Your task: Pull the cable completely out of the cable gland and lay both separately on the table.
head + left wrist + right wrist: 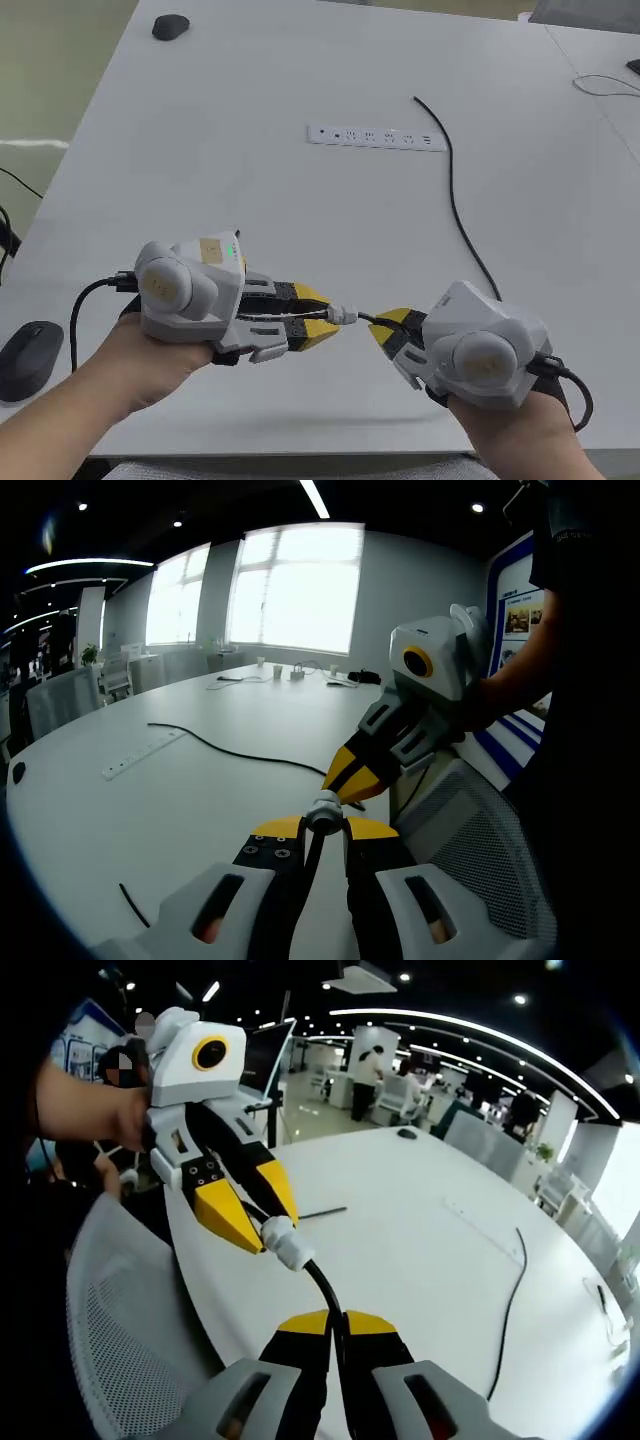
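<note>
The cable gland was white, maybe light grey; the cable black; the table white.

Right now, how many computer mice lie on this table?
2: far mouse at the far left corner, near mouse at the near left edge. Others may be outside the view.

Gland pinched in my claw
My yellow-tipped left gripper clamps the small grey-white plastic cable gland; the right gripper noses in just beyond it, above the white table.
</note>
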A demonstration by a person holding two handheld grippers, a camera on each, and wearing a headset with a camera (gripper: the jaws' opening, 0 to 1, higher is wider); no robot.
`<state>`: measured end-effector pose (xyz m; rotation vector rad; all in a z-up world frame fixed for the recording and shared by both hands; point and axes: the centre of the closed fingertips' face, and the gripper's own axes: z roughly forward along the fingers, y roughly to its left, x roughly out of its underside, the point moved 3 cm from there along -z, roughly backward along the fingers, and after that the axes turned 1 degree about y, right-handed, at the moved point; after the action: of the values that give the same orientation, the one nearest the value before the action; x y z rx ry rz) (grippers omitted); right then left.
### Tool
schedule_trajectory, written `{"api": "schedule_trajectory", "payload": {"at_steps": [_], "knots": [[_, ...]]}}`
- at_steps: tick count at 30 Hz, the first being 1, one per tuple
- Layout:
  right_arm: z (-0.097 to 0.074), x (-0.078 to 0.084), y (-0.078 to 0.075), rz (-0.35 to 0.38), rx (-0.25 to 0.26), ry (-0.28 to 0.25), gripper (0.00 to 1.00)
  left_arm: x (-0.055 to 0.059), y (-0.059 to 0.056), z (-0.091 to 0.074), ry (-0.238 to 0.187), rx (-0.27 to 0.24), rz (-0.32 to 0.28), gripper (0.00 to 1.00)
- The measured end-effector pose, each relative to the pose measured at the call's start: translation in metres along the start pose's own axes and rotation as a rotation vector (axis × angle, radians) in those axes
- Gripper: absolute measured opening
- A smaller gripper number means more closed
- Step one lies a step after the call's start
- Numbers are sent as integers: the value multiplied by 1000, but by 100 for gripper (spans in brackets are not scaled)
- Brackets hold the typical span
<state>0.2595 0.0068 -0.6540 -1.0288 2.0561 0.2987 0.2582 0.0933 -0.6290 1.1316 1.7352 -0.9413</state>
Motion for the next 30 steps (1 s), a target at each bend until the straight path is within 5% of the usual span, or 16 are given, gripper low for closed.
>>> {"api": "schedule_trajectory", "payload": {"at_steps": [7, 30], "knots": [[-1, 17, -15, 126, 30, 22, 0, -2, 1, -1, -4, -4, 2, 15], [4, 71, -42, 287, 143, 72, 0, -1, -4, 5, 1, -1, 9, 15]]}}
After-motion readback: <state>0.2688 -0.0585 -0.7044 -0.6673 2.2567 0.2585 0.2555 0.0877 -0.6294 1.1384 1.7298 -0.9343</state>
